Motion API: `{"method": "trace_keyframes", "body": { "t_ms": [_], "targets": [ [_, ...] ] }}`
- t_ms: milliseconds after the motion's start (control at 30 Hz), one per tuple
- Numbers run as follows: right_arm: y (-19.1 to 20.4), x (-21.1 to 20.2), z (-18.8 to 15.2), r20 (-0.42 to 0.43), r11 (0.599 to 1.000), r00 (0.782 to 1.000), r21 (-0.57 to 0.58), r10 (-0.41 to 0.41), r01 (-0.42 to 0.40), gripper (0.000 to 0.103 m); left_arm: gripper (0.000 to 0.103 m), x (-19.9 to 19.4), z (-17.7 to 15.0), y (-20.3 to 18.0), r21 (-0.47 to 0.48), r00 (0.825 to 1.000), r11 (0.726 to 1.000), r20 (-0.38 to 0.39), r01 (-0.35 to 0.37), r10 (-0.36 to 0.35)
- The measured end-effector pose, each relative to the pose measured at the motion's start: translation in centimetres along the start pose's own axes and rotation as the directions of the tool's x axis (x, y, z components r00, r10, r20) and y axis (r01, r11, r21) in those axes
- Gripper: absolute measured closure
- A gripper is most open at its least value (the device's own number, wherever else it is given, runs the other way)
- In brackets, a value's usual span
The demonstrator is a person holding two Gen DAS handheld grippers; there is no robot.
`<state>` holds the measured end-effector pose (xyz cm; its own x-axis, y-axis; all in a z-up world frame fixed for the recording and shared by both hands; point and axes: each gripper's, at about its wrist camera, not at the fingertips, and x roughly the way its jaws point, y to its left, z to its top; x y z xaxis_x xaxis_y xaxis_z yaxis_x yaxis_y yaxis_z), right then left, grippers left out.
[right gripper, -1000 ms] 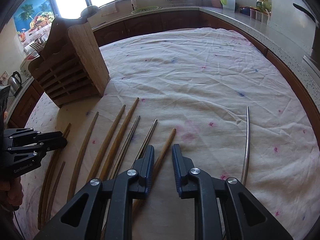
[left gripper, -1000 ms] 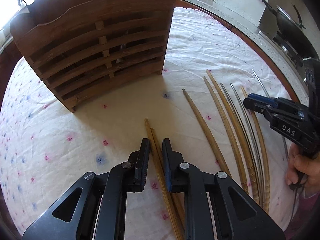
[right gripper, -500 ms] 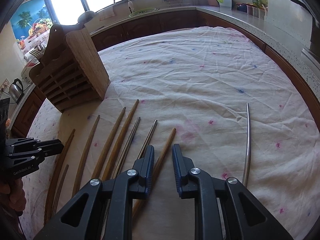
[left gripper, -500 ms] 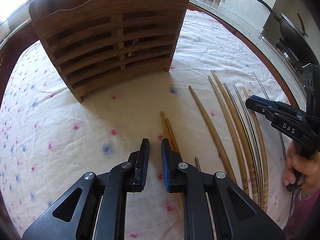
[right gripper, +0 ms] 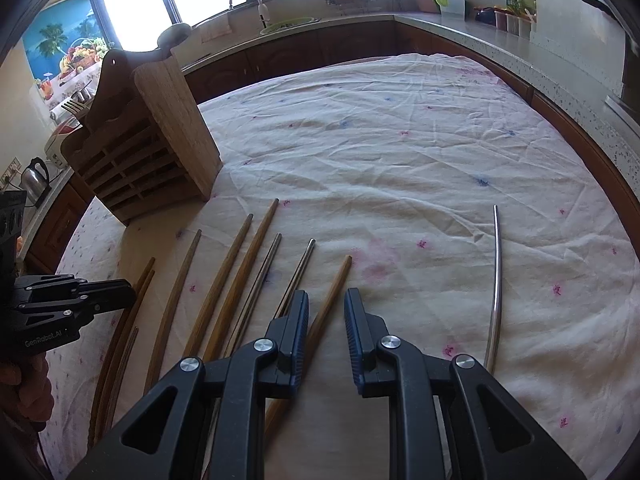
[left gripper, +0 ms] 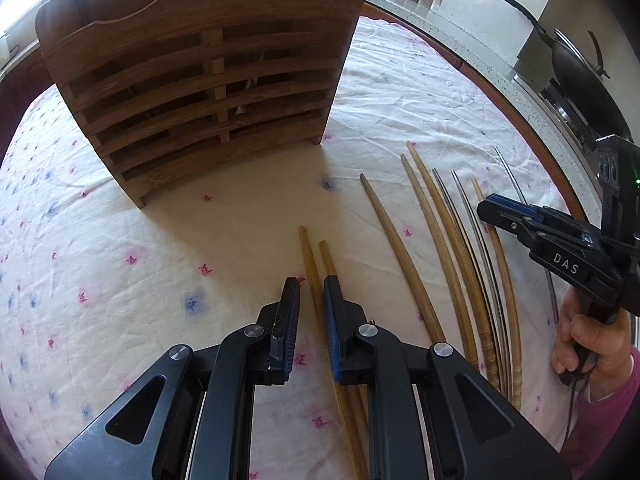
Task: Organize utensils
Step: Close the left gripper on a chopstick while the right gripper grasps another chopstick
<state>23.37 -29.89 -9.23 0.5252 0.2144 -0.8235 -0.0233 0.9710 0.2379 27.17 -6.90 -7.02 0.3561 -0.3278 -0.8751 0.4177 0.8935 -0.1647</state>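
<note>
Desk (right gripper: 568, 92) w/ a rumpled flower-print cloth (right gripper: 400, 140) over it takes up nearly all of both views. The cloth prob. stops the sticks rolling.

Wooden holder (left gripper: 200, 80) stands upright at the far left. It's slatted, w/ open-top compartments, and a fork or two already shows above the rim in the right wrist view. That's the likely destination.

Left hand-held gripper (left gripper: 311, 308) hangs tilted down over the cloth, jaws only a narrow slit apart and gripping nothing. One stick of the wooden pair (left gripper: 316, 272) shows through the slit but seems to lie flat on the cloth beneath, so prob. lining up for a pick.

Right hand-held gripper (right gripper: 326, 320) has a slightly wider gap and is also empty. It hovers near the right end of the row, a wooden stick passing under its left finger.

Chopsticks (left gripper: 440, 240) lie fanned side by side, wood and steel mixed, tips toward the holder and well short of it. They're not yet sorted. The wooden pair sits apart to the left, sticks touching.

One steel chopstick (right gripper: 496, 280) lies alone, well right of the rest.
</note>
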Motion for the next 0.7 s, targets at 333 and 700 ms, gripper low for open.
{"method": "trace_keyframes", "body": {
  "t_ms": [333,700],
  "targets": [
    [1.9,1.1,0.7,0.012,0.993,0.996,-0.085,-0.086,0.087,0.085,0.093,0.9,0.8,-2.3,0.101,0.993,0.988,0.009,-0.119,0.119],
    [2.2,-5.0,1.0,0.089,0.994,0.990,0.014,0.108,-0.110,0.098,0.098,-6.6,-1.8,-0.8,-0.013,0.985,1.000,0.172,0.010,-0.008]
  ]
}}
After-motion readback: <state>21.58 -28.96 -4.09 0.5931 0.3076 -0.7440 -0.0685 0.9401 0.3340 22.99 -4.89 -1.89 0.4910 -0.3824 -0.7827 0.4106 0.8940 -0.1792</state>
